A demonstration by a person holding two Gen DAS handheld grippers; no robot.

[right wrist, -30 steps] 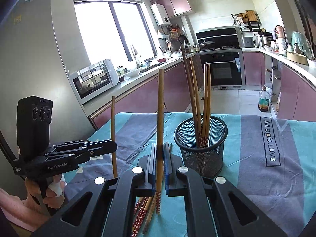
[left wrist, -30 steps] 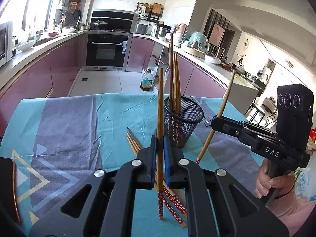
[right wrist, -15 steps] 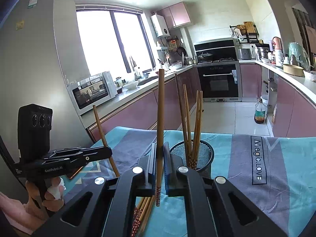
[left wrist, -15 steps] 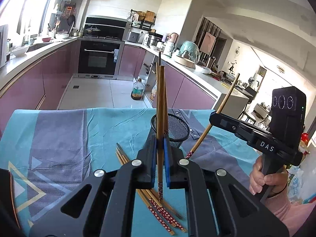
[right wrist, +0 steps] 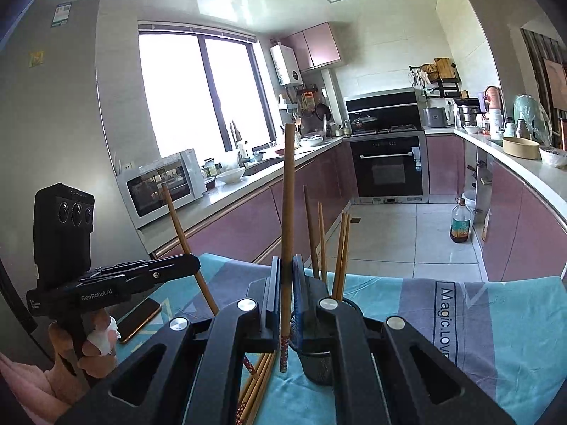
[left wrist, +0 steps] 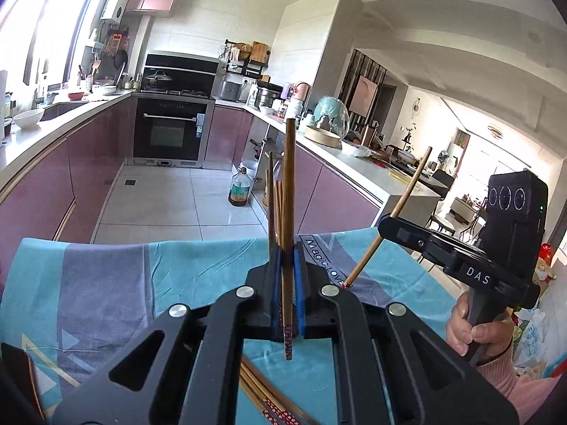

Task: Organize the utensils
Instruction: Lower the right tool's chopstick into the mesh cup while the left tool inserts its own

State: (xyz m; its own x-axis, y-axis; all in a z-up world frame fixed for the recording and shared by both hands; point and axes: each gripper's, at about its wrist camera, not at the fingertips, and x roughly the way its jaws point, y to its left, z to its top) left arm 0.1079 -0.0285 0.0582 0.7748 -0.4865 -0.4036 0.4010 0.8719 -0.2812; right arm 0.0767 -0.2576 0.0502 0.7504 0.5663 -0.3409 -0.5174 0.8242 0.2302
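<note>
Two grippers, left gripper (left wrist: 287, 295) and right gripper (right wrist: 286, 292), each clamp one upright chopstick (left wrist: 288, 212). A turquoise-and-grey tablecloth (left wrist: 106, 283) covers the table, pink kitchen cabinets (left wrist: 88, 163) behind.

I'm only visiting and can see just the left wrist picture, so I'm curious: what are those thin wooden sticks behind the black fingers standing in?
Observer: In a black wire-mesh cup on the teal and grey tablecloth. The right wrist view shows it, while your fingers hide it.
Operator: How many sticks are in it?
Observer: I count four brown wooden chopsticks rising from it.
Operator: Who carries my camera?
Observer: A hand grips the handle under the left gripper, with something white at one finger.
</note>
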